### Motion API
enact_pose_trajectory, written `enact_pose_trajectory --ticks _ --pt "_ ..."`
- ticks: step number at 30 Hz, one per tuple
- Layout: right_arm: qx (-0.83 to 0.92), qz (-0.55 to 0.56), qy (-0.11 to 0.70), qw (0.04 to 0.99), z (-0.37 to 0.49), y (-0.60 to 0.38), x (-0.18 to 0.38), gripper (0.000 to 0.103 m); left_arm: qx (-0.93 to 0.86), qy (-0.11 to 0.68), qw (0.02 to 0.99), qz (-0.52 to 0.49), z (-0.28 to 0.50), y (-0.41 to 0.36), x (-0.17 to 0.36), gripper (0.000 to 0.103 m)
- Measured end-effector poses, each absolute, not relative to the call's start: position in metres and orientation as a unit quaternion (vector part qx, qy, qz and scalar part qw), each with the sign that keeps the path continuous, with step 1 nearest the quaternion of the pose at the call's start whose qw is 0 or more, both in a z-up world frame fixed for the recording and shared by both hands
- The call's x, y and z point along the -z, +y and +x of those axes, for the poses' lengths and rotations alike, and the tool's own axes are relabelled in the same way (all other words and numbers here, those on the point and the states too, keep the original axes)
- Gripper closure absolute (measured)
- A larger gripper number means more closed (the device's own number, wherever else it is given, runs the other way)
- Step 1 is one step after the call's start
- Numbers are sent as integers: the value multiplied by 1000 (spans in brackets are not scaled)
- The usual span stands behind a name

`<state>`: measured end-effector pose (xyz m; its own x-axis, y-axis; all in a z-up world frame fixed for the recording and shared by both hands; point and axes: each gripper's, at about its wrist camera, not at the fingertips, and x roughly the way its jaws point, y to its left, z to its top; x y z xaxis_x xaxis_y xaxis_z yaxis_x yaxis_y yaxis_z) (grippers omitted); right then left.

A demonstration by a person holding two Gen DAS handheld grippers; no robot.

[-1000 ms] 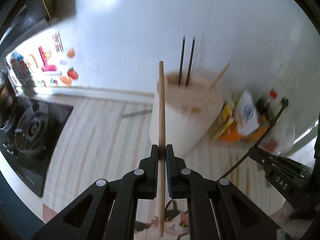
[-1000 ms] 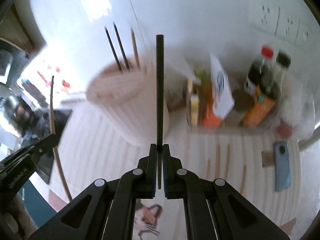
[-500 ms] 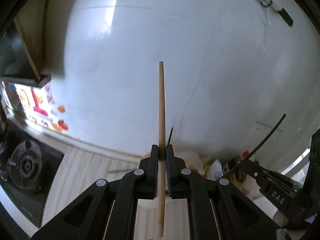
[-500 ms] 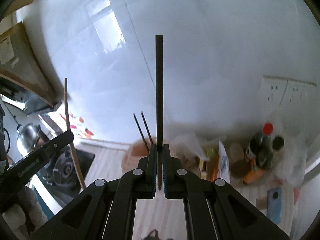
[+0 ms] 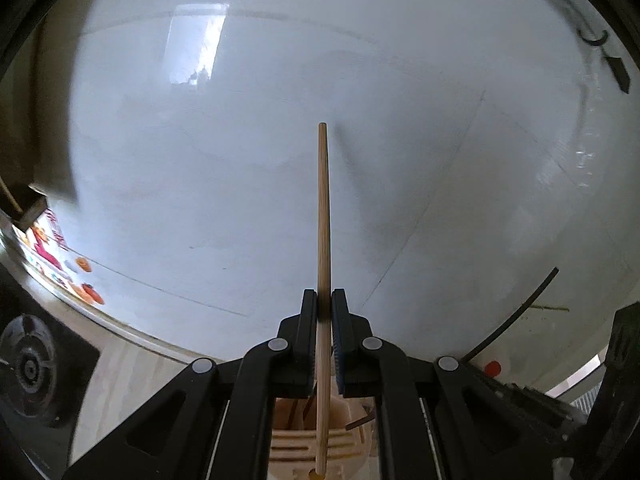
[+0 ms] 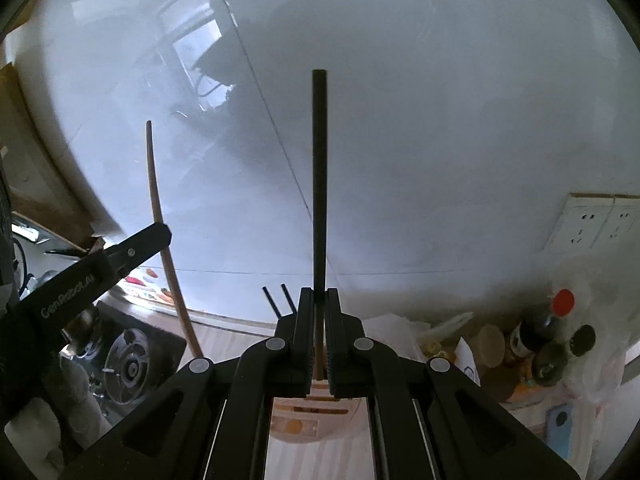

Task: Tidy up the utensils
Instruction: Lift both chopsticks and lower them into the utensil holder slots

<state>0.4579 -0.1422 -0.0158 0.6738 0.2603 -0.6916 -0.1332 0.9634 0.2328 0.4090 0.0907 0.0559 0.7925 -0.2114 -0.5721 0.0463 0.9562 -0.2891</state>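
My left gripper (image 5: 323, 300) is shut on a light wooden chopstick (image 5: 323, 208) that stands upright; its lower end hangs over the beige utensil holder (image 5: 292, 444) below the fingers. My right gripper (image 6: 319, 298) is shut on a black chopstick (image 6: 319, 168), also upright, above the same holder (image 6: 308, 416). Two black chopsticks (image 6: 280, 300) stick up from the holder. The left gripper and its wooden chopstick (image 6: 158, 208) show at the left of the right wrist view. The black chopstick (image 5: 516, 312) shows at the right of the left wrist view.
A white tiled wall (image 6: 400, 120) fills both views. A gas stove (image 6: 128, 364) is at the left. Sauce bottles and packets (image 6: 552, 340) stand at the right on the striped counter, under wall sockets (image 6: 596, 228). A blue phone (image 6: 560, 420) lies there.
Both grippers have tilted up and moved over the holder, so the wall fills the views and the holder now sits low between the fingers. Both chopsticks stay gripped.
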Motion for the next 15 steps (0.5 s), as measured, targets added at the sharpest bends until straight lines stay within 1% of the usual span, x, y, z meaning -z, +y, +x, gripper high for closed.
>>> enact_pose_trajectory --ticks 7,15 --pt "-97 87 410 903 477 -143 44 98 59 318 937 -131 428 90 -23 99" --pt "-89 88 426 896 485 -141 64 98 44 326 937 -114 426 86 10 99"
